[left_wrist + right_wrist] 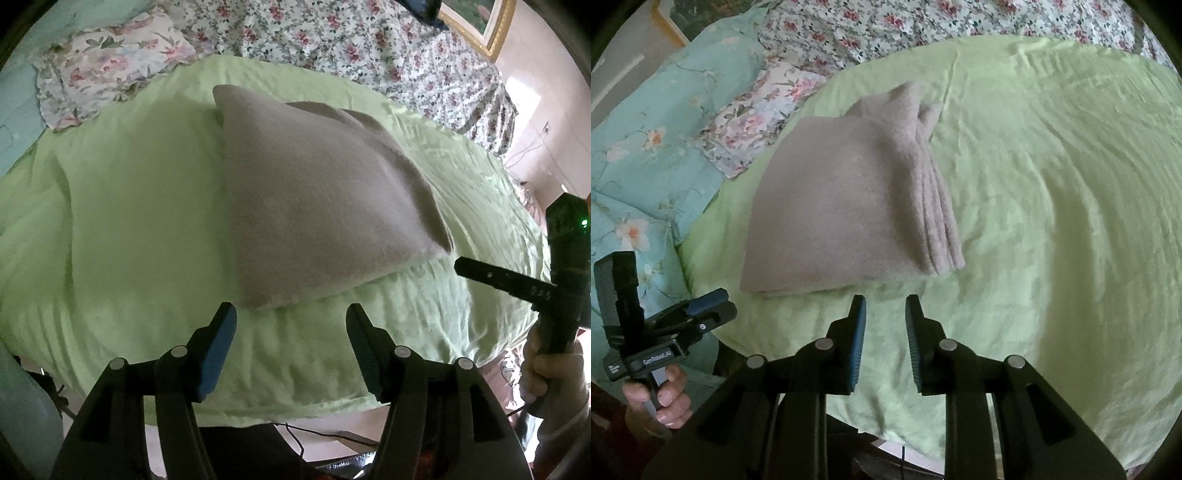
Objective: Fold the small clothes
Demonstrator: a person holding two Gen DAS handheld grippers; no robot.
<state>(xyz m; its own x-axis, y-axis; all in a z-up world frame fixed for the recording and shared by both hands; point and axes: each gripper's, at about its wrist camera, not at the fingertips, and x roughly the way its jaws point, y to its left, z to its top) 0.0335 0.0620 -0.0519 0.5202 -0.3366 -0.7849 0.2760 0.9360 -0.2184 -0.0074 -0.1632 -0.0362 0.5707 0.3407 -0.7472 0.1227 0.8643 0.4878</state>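
Both grippers (291, 317) (885, 310) gape empty before folded grey cloth (846, 206), stacked edges facing right.

On my right gripper (480, 275), seen from my left wrist camera, small pale characters run along the black finger; they look like "0AS", blurred. From my right wrist camera, my left gripper (713, 306) carries a white brand line on its black body, roughly "GenRobot.AI", and a small white mark beside it that I cannot read.
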